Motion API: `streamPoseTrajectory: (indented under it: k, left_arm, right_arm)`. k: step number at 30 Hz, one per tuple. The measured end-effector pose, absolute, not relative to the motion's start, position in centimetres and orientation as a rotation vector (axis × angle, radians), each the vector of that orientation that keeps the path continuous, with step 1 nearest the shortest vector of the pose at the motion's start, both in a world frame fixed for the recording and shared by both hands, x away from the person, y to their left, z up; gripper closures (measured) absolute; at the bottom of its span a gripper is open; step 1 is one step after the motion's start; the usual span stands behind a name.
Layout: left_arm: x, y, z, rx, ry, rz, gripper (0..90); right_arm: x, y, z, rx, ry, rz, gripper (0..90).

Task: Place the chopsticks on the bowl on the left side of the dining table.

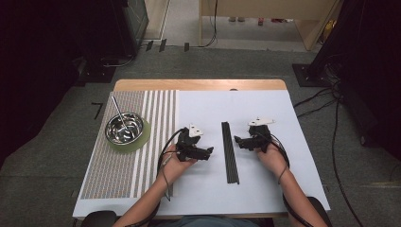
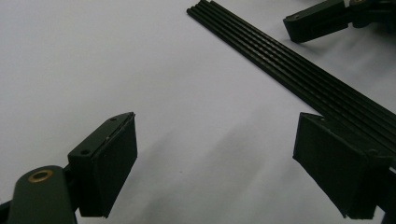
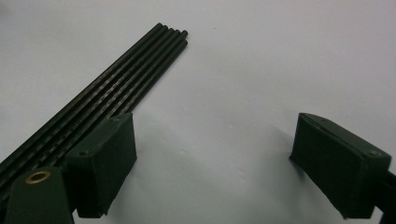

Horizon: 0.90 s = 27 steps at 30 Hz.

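Rods (image 1: 230, 152) lengthwise between two wide-open hand-held grippers, white sheet (image 1: 265, 189) around

Bare sheet (image 1: 255, 184) around rods (image 1: 230, 152); bowl (image 1: 125, 128) far left.

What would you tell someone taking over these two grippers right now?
Left gripper: open, holding nothing, just left of the rods.
Right gripper: open, holding nothing, just right of the rods.
Rods: a bundle of black rods lying flat on the white sheet, between the grippers, touched by neither.
Bowl: far left on a green mat, a stick resting in it.
Done: both grippers brought up beside the rods.
Left: probably grasping the rods; nothing is lifted yet.
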State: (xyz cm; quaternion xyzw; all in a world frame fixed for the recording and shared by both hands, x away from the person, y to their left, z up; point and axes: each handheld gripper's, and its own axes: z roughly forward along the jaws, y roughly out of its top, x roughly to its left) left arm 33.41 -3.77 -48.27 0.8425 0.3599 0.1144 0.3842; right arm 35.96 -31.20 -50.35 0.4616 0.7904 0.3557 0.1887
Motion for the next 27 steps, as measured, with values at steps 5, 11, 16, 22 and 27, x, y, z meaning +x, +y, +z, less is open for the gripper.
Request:
streamPoseTrajectory:
  k: [5, 11, 16, 22, 27]
  left_arm:
    - [33.2, -4.1, -48.3, 2.151, 0.9, 0.279, 14.1]
    - [32.9, -4.6, -48.3, 2.151, 0.894, 0.28, 14.1]
    - [32.6, -5.0, -48.5, 2.154, 0.894, 0.281, 14.1]
    - [32.3, -5.5, -48.4, 2.147, 0.889, 0.27, 14.1]
    - [31.9, -5.9, -48.5, 2.157, 0.874, 0.273, 14.1]
  right_arm:
    - [36.0, -31.2, -50.3, 1.298, 2.223, 1.0, 13.6]
    - [36.0, -31.2, -50.3, 1.298, 2.223, 1.0, 13.6]
    - [36.0, -31.2, -50.3, 1.298, 2.223, 1.0, 13.6]
    - [36.0, -31.2, -50.3, 1.298, 2.223, 1.0, 13.6]
    - [36.0, -31.2, -50.3, 1.298, 2.223, 1.001, 13.6]
